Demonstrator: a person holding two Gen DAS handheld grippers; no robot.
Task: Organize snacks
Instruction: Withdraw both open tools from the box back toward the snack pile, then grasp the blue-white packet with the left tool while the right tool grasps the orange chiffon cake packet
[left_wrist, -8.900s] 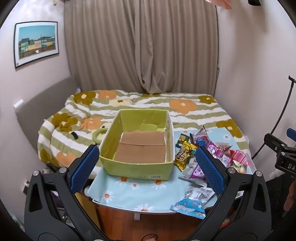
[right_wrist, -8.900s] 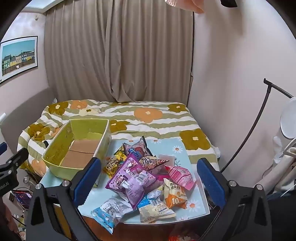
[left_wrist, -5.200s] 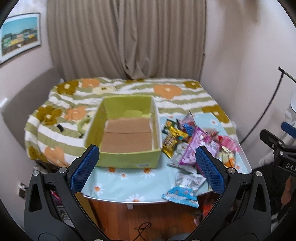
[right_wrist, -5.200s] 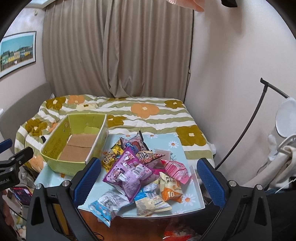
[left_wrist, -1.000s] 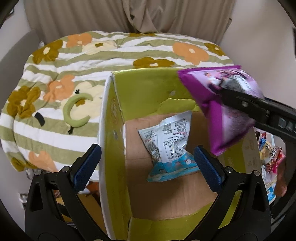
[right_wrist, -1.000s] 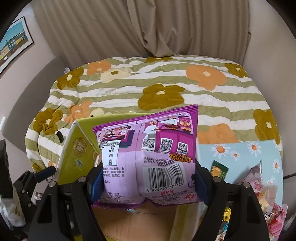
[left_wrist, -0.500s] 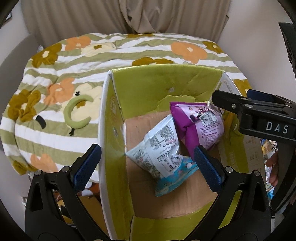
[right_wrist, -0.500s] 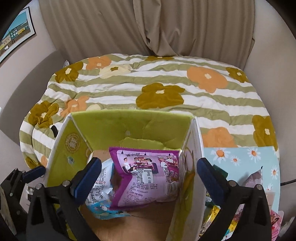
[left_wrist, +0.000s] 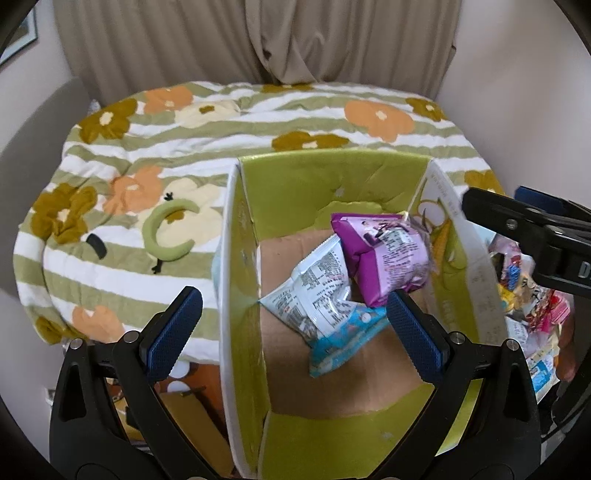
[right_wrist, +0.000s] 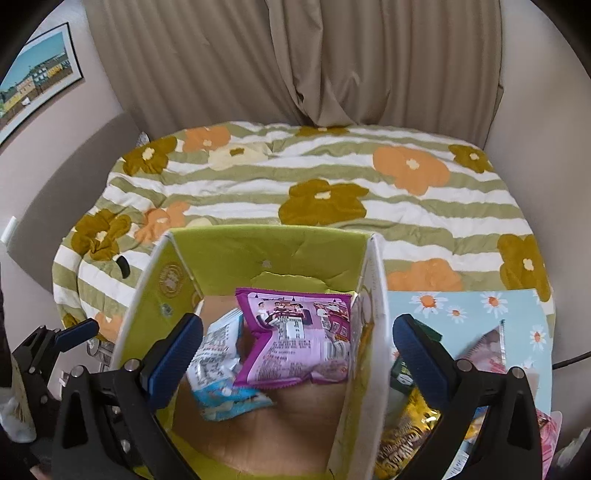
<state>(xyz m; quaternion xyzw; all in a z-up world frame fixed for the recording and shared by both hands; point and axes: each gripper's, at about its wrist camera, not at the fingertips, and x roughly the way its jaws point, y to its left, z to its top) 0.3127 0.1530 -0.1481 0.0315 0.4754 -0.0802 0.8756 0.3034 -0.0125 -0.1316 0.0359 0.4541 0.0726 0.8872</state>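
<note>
Evenly lit, soft daylight, faint shadows; strong fisheye bending, black corners; slight blur at three o'clock.

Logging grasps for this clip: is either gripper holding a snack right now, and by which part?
Nothing is held. The left gripper and right gripper are both open; the purple packet lies loose in the green box.

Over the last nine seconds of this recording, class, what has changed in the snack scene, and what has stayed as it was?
Two packets left the table pile for the green box: the blue-and-white packet first, then the purple packet. A second ago the right gripper held the purple one above the box; its jaws have just opened, and the packet rests against the blue-and-white one. The left gripper is open and empty. Box and bedspread unchanged.
</note>
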